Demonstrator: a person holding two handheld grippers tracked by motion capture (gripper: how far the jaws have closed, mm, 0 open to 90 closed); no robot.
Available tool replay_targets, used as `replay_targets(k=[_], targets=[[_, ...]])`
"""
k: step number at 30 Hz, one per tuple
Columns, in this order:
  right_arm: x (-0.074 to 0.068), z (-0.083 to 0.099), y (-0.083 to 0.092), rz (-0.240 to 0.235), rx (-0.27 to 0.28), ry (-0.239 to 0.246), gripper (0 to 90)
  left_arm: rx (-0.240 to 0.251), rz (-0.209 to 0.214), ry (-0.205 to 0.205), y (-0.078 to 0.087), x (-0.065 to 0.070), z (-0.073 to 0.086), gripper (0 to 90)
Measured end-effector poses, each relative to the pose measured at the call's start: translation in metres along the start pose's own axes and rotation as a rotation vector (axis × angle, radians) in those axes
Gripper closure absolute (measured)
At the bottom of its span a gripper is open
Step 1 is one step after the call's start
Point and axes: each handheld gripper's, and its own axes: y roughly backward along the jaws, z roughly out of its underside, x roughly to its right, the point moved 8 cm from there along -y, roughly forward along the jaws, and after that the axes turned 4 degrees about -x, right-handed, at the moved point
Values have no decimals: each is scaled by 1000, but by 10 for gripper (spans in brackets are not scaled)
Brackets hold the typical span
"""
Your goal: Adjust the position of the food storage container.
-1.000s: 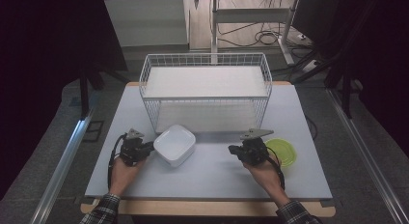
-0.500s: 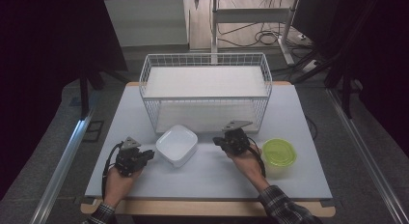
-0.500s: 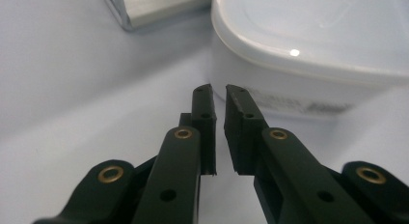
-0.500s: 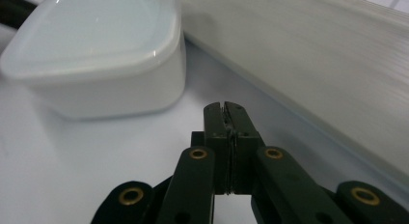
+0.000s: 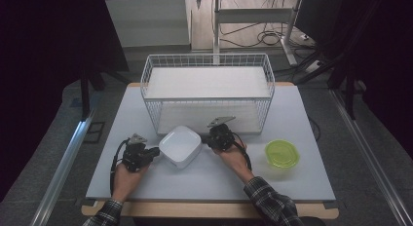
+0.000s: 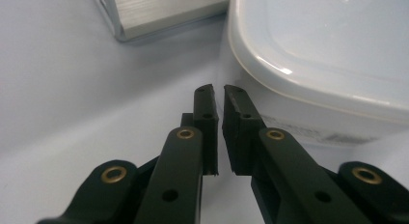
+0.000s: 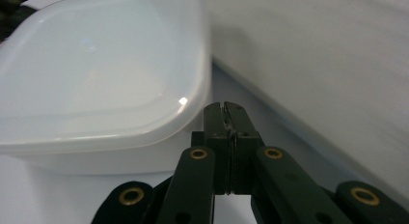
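From the high view, the white square plastic container with its lid on [image 5: 180,146] sits on the pale grey table [image 5: 302,114] just in front of the white wire basket [image 5: 207,92], flanked by the left gripper [image 5: 155,152] and right gripper [image 5: 210,138] (both about equally close). The left gripper view shows the jaws nearly together on nothing, container wall just right of the tips. In the right gripper view the jaws are fully pinched, empty, with the container at their left.
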Motion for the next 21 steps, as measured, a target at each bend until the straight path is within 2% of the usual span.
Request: replay_targets(k=[2,4,7,10,11,12,13,16,18,20,21], targets=[[-2,3,4,7,-3,-6,894,3,-17,-2,-3,0,-3,853],[-3,5,7,0,-4,-16,894,7,-13,-1,-5,1,-6,853],[-6,14,15,-33,-11,-51,895,6,-12,-7,-7,4,-8,852],[-7,15,21,-30,-7,-47,894,4,-12,-13,-3,7,-8,837],[-5,12,23,-9,-4,-39,894,7,-7,-8,-1,8,-8,837],[-3,6,24,-11,22,-37,894,7,-7,-9,3,8,-6,836],[-3,6,24,-11,22,-37,894,10,-2,-9,6,10,-4,836],[-3,1,23,-14,27,-7,893,7,33,-3,16,17,7,837],[-5,2,23,-26,25,-12,894,2,62,2,16,21,9,838],[-6,3,23,-34,23,-18,894,2,66,1,14,23,8,838],[-10,6,26,-40,20,-27,895,-9,51,-9,10,24,5,847]])
